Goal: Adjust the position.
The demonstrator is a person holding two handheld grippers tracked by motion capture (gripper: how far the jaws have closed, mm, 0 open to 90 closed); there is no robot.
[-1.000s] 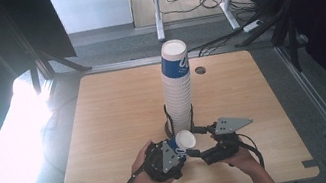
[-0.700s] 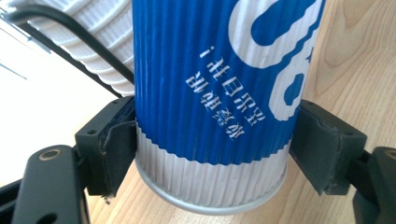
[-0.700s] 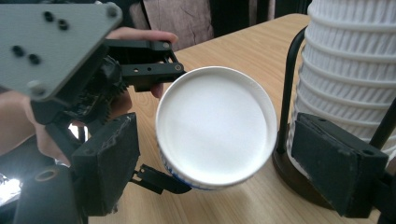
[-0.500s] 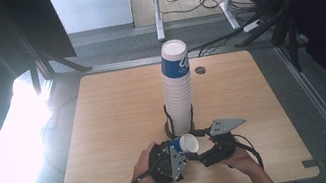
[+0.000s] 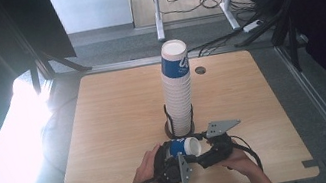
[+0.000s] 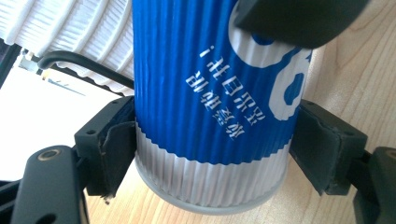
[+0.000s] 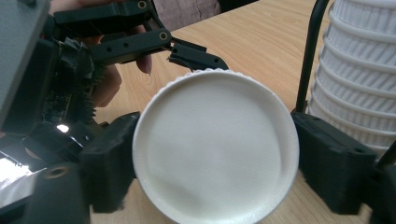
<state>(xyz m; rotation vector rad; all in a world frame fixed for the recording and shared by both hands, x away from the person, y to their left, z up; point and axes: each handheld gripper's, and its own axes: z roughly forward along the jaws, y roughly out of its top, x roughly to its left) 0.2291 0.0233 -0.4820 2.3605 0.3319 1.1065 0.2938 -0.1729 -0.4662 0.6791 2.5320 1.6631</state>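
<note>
Near the front edge of the surface (image 5: 103, 112), just in front of the tall stack of cups (image 5: 177, 94) standing in its wire holder (image 5: 168, 121), a single blue cup (image 5: 183, 146) is lying on its side between the two hands. The left tongs (image 5: 174, 151) are gripping it across the ribbed wall; in the left gripper view the cup (image 6: 215, 102) is sitting squarely between the two black jaws, both pads pressing on it. The right tongs (image 5: 201, 148) are coming at the cup from its open mouth end, and in the right gripper view the white rim (image 7: 215, 144) is facing the camera with a jaw touching on either side, so they appear to be closing on or already pinching the rim, though how firmly I cannot tell. The cup's long axis is running left to right across the surface, mouth pointing toward the right hand (image 5: 239, 159), base toward the left hand (image 5: 147, 173). Judging by this, the cup is being passed or steadied between the two tongs, and the next move turns on which pair lets go first, since the stack is standing just behind and its top is well above both.
</note>
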